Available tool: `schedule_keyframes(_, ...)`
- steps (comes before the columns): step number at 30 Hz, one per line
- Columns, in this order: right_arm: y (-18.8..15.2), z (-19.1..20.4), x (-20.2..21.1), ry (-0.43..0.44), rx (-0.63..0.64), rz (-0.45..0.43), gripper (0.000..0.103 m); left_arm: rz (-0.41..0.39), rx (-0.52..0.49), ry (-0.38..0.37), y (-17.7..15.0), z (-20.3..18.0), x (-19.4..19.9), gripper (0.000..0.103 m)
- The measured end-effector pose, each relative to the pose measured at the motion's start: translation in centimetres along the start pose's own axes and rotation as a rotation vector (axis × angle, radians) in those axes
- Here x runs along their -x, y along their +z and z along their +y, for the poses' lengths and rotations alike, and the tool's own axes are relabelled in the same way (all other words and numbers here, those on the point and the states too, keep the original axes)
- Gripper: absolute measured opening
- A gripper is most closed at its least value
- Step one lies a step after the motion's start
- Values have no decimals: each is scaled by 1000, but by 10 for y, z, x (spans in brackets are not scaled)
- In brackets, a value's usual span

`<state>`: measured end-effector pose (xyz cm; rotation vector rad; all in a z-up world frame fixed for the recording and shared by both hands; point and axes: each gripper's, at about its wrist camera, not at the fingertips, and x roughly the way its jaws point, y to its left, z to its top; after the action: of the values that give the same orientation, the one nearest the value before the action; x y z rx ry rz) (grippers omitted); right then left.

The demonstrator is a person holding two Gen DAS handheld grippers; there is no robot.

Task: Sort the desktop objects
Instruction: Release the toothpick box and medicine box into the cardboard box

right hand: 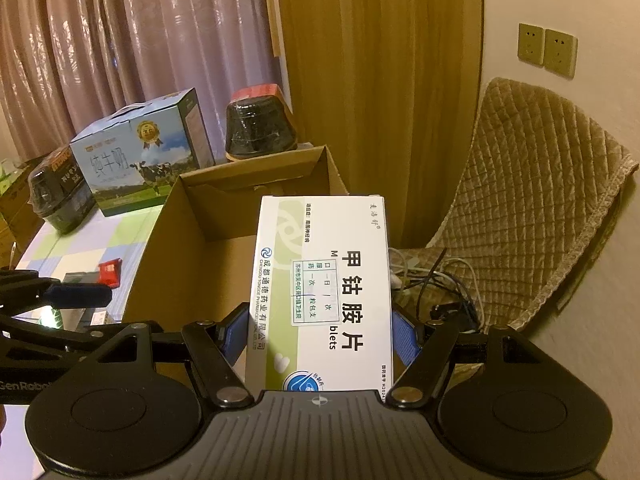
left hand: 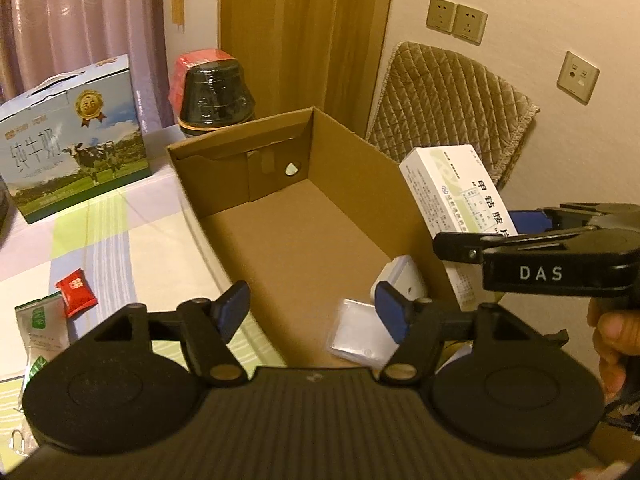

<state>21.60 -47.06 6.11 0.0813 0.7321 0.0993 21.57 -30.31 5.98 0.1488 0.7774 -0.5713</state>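
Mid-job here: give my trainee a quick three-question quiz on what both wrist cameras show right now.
1. True or false: the right gripper holds the white and green medicine carton.
2. What already lies inside the open brown cardboard box?
3. Which is open and empty: A) left gripper B) right gripper?

Key: 1 true. 2 a small white rounded device and a clear plastic packet. 3 A.

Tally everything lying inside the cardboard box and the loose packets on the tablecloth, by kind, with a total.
Inside the cardboard box:
White charger-like block: 1
Clear flat plastic packet: 1
On the tablecloth:
Red snack packet: 1
Green-and-white sachet: 1
Total: 4
The medicine box in the right gripper is not counted.
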Motion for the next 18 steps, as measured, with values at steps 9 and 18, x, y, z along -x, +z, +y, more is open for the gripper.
schedule_keyframes(9, 3, 12, -1, 33, 4, -8, 68, -9, 13, 17, -7, 10, 12, 66)
schedule_keyframes(18, 4, 20, 1, 50, -5, -29, 80, -5, 33, 37, -18, 24, 23, 68)
